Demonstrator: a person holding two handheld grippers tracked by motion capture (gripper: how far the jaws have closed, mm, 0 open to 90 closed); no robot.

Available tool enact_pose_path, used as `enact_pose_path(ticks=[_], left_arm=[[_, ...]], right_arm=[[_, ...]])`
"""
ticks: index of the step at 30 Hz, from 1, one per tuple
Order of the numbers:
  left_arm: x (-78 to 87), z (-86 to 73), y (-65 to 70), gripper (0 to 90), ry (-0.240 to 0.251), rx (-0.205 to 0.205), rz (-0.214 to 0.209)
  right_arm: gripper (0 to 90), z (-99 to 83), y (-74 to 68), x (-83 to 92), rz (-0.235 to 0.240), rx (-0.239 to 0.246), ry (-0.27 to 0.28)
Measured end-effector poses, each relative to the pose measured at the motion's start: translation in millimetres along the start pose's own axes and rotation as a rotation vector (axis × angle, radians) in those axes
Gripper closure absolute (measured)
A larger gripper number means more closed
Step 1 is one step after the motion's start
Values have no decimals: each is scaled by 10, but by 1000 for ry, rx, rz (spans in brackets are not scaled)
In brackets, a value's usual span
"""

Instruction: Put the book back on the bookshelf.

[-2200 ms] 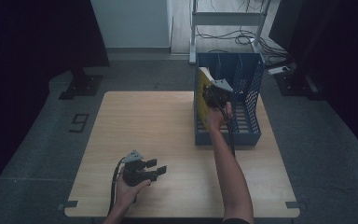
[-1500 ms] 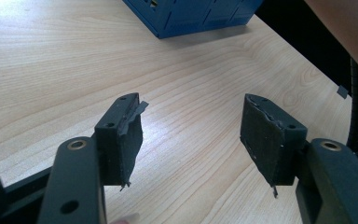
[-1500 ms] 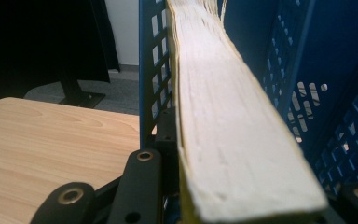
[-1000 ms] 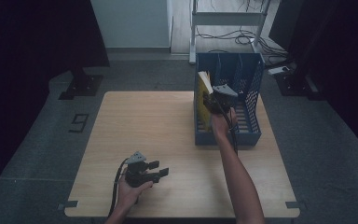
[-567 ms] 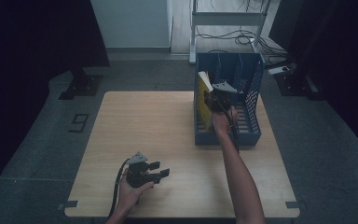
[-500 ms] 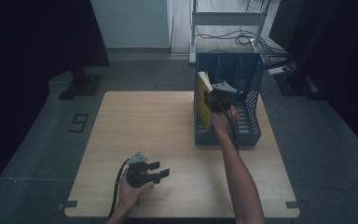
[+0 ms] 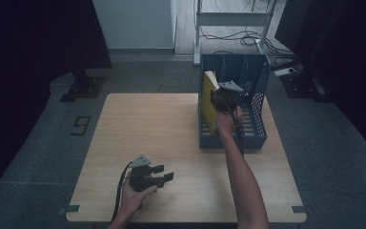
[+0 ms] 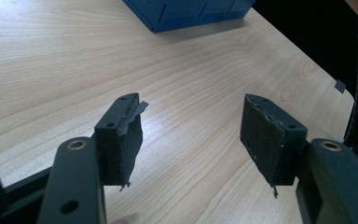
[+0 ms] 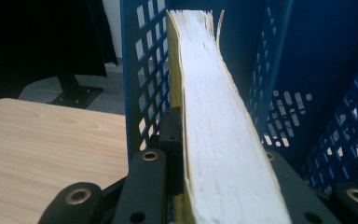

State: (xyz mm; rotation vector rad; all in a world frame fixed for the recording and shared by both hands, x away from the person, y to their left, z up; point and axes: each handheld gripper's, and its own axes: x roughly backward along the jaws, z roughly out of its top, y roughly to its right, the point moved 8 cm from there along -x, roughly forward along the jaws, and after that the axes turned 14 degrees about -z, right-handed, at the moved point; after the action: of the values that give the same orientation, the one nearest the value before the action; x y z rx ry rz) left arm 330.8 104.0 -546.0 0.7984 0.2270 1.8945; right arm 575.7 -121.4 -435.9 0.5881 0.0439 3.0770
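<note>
The right gripper (image 7: pixel 218 95), up in the upper right of the high view, is clamped on a thick yellow-covered book (image 7: pixel 208 102). In the right gripper view its black jaws press against both covers, with the pale page edges (image 9: pixel 219 121) running up the middle of the frame between them. Those jaws have just been closing, and the book is what sits between them. The book stands on edge inside a blue perforated file rack (image 7: pixel 259 102), hard against the rack's left wall, which in the right gripper view is the blue slotted panel (image 9: pixel 142 70) just left of the book. The rack itself sits at the far right part of the wooden table (image 7: pixel 157 124).

The left gripper (image 7: pixel 164 174) rests low in the lower left of the high view, held in a hand (image 7: pixel 136 191) near the front edge of the table, well apart from the rack. In the left gripper view its two padded jaws stand wide apart with bare wood grain between them and nothing in their grasp; a corner of the blue rack (image 8: pixel 186 11) sits at the top of that frame.
</note>
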Motion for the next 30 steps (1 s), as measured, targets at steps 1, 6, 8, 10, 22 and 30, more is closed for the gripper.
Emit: enact_pose_path(ticks=[1,6,8,10,22,30], left_arm=[[3,0,-3,386,1,2,0],[23,5,-23,386,6,12,-5],[24,4,-39,385,6,16,-7],[25,-1,-56,385,6,25,-10],[60,19,-144,386,21,51,-13],[50,5,-153,386,15,56,-12]], right_arm=[[747,16,-5,1,-4,-4,4],[748,80,-34,-8,-6,-17,23],[747,99,-51,-31,-11,-17,23],[747,117,-67,-71,-19,-12,26],[746,148,-141,-313,-48,-30,37],[739,58,-229,-370,-62,-11,66]])
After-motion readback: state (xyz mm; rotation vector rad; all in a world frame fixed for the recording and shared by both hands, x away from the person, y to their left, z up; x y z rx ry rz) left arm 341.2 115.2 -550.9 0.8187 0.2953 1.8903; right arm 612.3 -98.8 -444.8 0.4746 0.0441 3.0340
